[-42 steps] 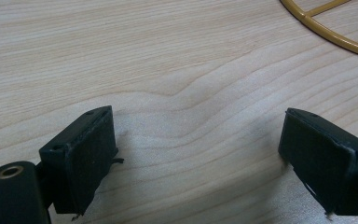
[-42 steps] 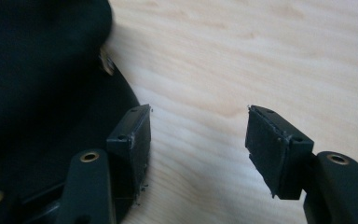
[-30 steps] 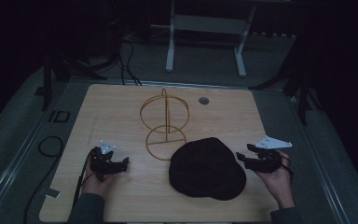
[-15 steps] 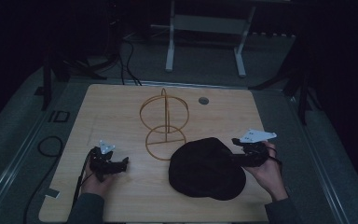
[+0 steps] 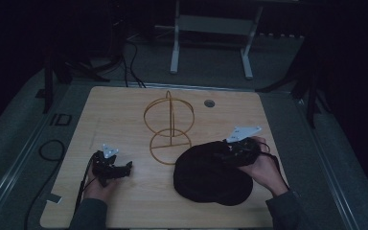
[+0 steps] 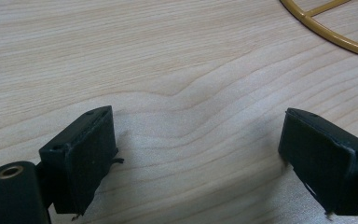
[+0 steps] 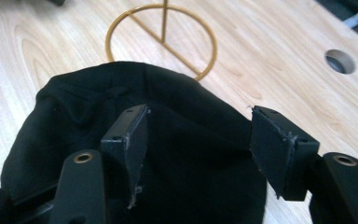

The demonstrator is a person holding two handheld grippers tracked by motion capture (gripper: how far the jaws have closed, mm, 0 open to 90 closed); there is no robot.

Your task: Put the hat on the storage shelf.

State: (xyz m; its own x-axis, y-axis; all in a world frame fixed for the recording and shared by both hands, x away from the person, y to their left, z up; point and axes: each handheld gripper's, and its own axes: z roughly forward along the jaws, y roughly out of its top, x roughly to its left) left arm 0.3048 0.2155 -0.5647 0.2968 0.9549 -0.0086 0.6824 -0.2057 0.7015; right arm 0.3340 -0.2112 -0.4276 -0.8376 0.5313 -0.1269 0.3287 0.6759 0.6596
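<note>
A black fabric hat (image 5: 211, 175) lies flat on the wooden table (image 5: 124, 110), front right of centre. Behind it stands a gold wire hat stand (image 5: 168, 124) with a ring base. My right gripper (image 5: 220, 152) hovers over the hat's far right part, pointing left. In the right gripper view its jaws (image 7: 198, 135) are open and have just been opening; the hat (image 7: 98, 107) lies below and between them, not pinched, with the stand's ring (image 7: 161, 32) beyond. My left gripper (image 5: 127, 166) rests open on bare wood (image 6: 205, 158), with the stand's ring (image 6: 326, 28) off to one side.
A round cable hole (image 5: 209, 103) sits near the table's far edge. Beyond the table stand a white metal frame (image 5: 211, 28) and dark floor cables (image 5: 52, 148). Grey carpet surrounds the table on both sides.
My right gripper has moved left from the table's right edge to over the hat, rising slightly. The left gripper, the hat and the stand have stayed put.
</note>
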